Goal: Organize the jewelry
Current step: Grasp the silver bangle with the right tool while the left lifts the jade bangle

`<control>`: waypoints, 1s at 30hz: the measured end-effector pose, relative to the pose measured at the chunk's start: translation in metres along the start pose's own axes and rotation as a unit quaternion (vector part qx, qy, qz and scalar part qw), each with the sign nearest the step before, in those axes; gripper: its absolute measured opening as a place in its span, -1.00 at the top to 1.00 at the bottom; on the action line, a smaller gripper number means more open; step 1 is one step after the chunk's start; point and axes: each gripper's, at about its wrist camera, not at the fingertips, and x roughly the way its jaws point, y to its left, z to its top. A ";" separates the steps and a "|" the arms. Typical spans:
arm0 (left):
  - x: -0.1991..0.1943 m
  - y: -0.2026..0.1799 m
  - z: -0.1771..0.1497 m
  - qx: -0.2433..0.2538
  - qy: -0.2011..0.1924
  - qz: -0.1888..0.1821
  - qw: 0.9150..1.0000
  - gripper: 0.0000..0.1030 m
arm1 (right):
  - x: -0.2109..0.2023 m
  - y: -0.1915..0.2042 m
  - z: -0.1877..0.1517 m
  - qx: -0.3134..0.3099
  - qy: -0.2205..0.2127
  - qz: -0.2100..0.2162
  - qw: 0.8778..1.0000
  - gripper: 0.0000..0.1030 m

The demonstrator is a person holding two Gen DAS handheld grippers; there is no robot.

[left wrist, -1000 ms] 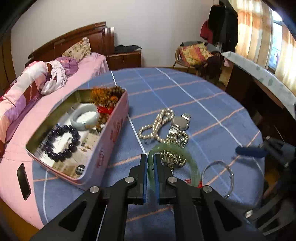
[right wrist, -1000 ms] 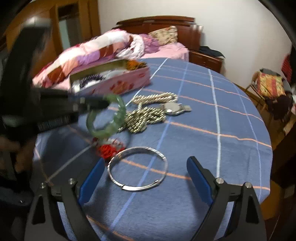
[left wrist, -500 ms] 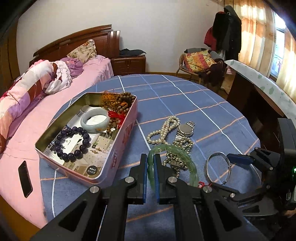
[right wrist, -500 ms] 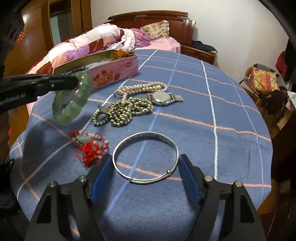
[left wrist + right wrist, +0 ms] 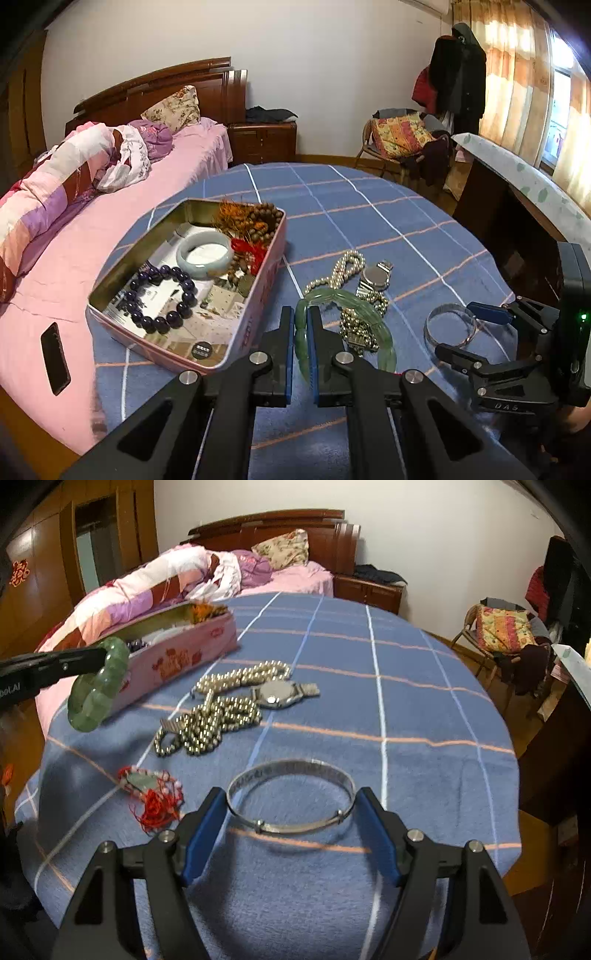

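Note:
My left gripper (image 5: 300, 325) is shut on a green jade bangle (image 5: 354, 306) and holds it above the table, just right of the open pink tin (image 5: 258, 310). The bangle also shows in the right wrist view (image 5: 98, 688), beside the tin (image 5: 177, 657). The tin holds a pale bangle (image 5: 204, 253), a dark bead bracelet (image 5: 160, 295) and brown beads (image 5: 264, 218). My right gripper (image 5: 290, 823) is open, its blue pads on either side of a silver bangle (image 5: 291, 797) that lies on the blue cloth. The right gripper also shows in the left wrist view (image 5: 458, 332).
On the blue checked table lie a pearl string (image 5: 240, 675), a wristwatch (image 5: 280, 694), a metal bead chain (image 5: 207, 723) and a red-corded pendant (image 5: 151, 790). A bed (image 5: 74, 206) stands past the table's left edge, with a phone (image 5: 55, 356) on it. A chair (image 5: 502, 627) stands far right.
My left gripper has lifted the green bangle and carried it toward the tin. My right gripper has moved forward and its open fingers now flank the silver bangle.

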 end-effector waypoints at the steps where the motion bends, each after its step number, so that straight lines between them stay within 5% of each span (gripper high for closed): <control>1: -0.002 0.001 0.001 -0.001 -0.002 0.001 1.000 0.89 | -0.002 0.000 0.001 0.001 -0.004 -0.001 1.000 -0.44; 30: -0.031 0.047 0.033 -0.022 -0.051 0.032 0.998 0.89 | -0.017 0.046 0.066 -0.044 -0.071 0.030 0.996 -0.42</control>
